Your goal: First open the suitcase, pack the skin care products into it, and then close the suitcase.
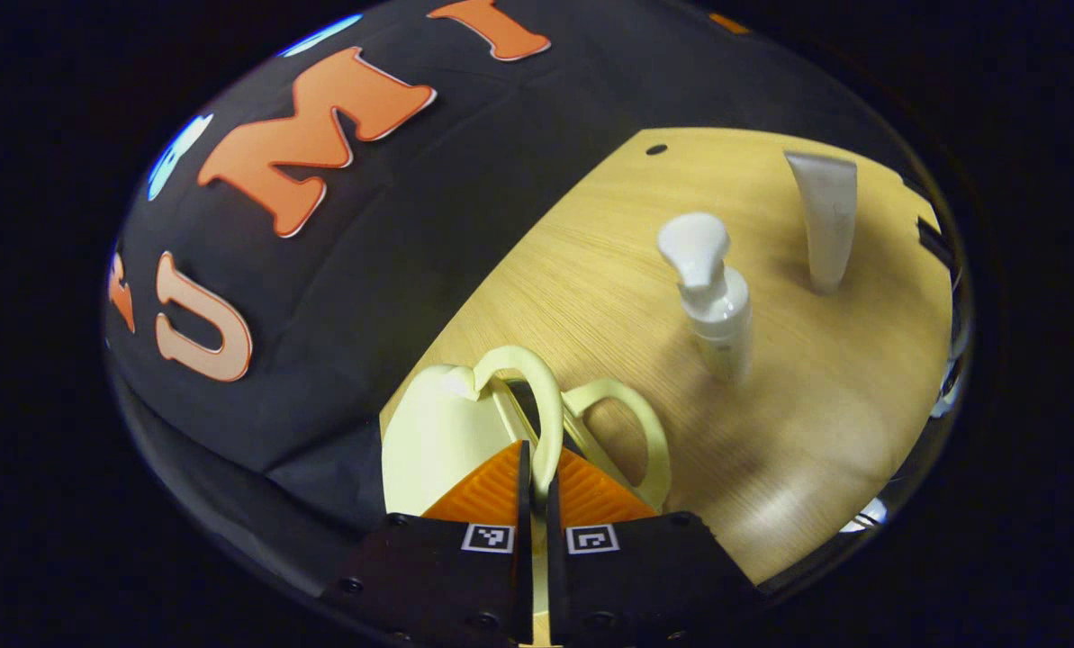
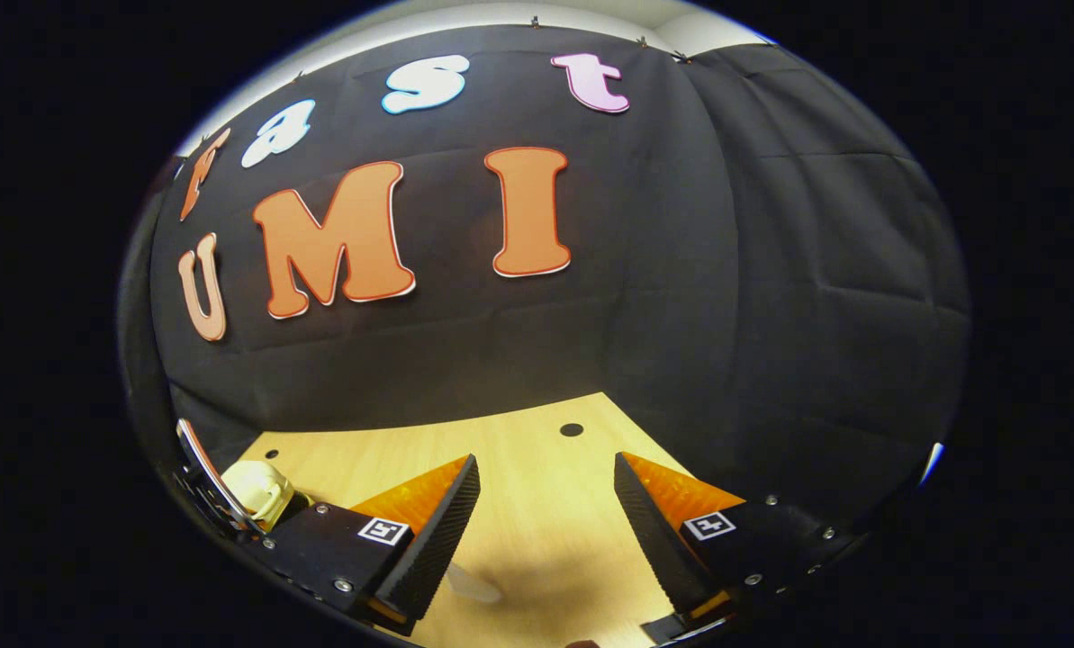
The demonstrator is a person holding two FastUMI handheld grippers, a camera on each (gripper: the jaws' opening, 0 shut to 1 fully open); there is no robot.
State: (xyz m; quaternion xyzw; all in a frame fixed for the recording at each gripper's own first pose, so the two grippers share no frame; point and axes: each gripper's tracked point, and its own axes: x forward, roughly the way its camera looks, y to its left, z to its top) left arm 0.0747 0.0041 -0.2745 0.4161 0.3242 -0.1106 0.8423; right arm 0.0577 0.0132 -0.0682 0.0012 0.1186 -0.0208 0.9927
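Observation:
In the left gripper view, the pale yellow suitcase (image 1: 433, 436) lies at the table's near-left corner with two loop handles. My left gripper (image 1: 537, 454) is shut on one handle (image 1: 541, 387); the other handle (image 1: 649, 432) hangs free beside it. A white pump bottle (image 1: 717, 301) stands upright on the table behind the suitcase. Farther back a white tube (image 1: 825, 220) stands on its cap. My right gripper (image 2: 546, 463) is open above bare table with nothing between its fingers. A pale yellow piece of the suitcase (image 2: 257, 490) shows at the far left of the right gripper view.
The wooden table (image 1: 825, 432) has small dark holes (image 1: 656, 149) near its back edge, and the black cloth wall stands close behind it. A curved metal part (image 2: 203, 472) sits beside the yellow piece. A small white shape (image 2: 473, 585) lies on the table under my right gripper.

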